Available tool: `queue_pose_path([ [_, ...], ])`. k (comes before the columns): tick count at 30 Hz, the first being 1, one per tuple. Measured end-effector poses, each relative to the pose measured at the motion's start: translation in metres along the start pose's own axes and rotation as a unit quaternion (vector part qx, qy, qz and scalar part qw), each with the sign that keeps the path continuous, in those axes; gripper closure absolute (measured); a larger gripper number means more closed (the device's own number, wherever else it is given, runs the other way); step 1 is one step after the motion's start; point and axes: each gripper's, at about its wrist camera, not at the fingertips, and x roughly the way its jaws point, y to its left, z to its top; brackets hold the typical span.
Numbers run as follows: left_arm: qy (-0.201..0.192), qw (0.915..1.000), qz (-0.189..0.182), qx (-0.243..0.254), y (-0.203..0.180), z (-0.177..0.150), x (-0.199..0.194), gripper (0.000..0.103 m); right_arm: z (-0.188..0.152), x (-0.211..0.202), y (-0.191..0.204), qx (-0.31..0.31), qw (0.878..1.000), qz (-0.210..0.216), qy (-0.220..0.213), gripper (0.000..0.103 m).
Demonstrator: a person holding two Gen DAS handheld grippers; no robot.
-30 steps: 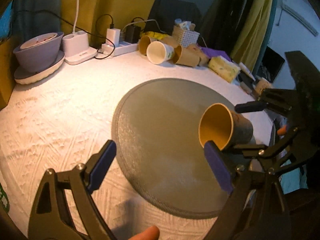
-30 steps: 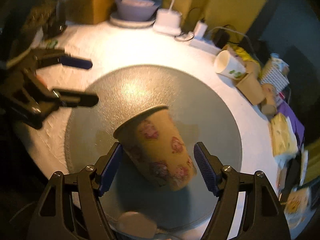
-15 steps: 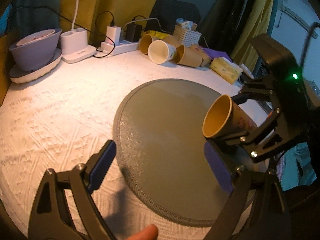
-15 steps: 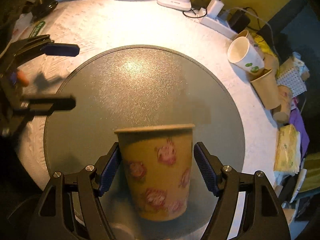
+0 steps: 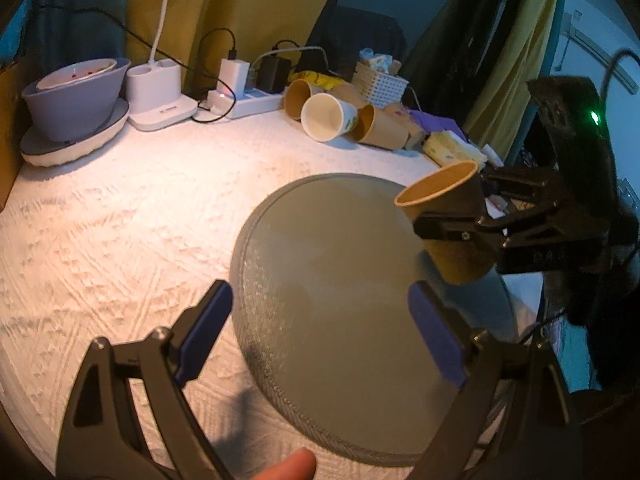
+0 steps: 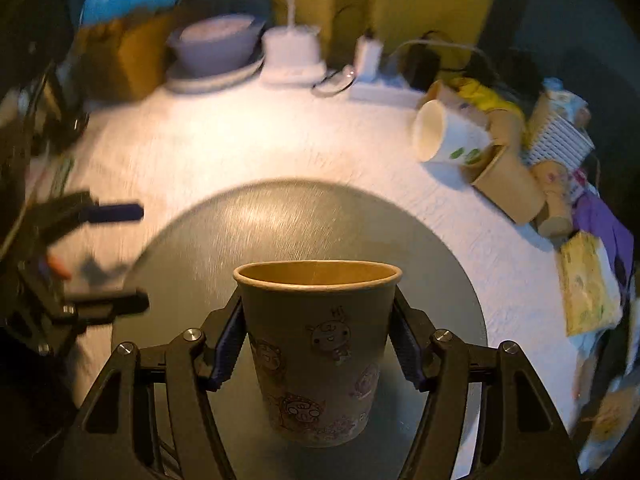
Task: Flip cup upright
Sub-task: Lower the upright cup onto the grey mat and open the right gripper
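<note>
A brown paper cup (image 6: pixel 318 344) with cartoon prints stands mouth-up between my right gripper (image 6: pixel 316 344) fingers, which are shut on its sides over the round grey mat (image 6: pixel 288 216). In the left wrist view the cup (image 5: pixel 444 216) is slightly tilted at the mat's (image 5: pixel 336 264) right edge, held by the right gripper (image 5: pixel 460 212). Its base is close to the mat; contact is not clear. My left gripper (image 5: pixel 320 332) is open and empty over the mat's near-left side; it also shows in the right wrist view (image 6: pixel 120 256).
Several paper cups (image 5: pixel 332 116) lie on their sides at the back of the white tablecloth, beside a white basket (image 5: pixel 380 82). A power strip (image 5: pixel 248 100), a lamp base (image 5: pixel 158 92) and a purple bowl (image 5: pixel 76 94) on a plate stand at the back left.
My right gripper has turned the cup from lying on its side to mouth-up and lowered it toward the mat. My left gripper stayed open and shifted slightly.
</note>
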Motion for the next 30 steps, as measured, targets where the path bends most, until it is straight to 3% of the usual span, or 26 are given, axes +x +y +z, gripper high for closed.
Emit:
queue_pose_path([
  [5,-0.006,1.0000,0.003,0.002,-0.007,0.004,-0.001,0.012,-0.013,-0.008,-0.011,0.051,0.996,0.006,-0.076,0.035],
  [10,-0.004,0.9999,0.004,0.011,-0.017,0.008,0.001,0.012,-0.031,-0.010,-0.022,0.100,0.988,0.004,-0.113,0.035],
  [30,0.003,0.9996,0.009,0.027,-0.045,0.003,0.000,0.013,-0.059,-0.021,-0.019,0.102,0.987,-0.023,-0.121,0.034],
])
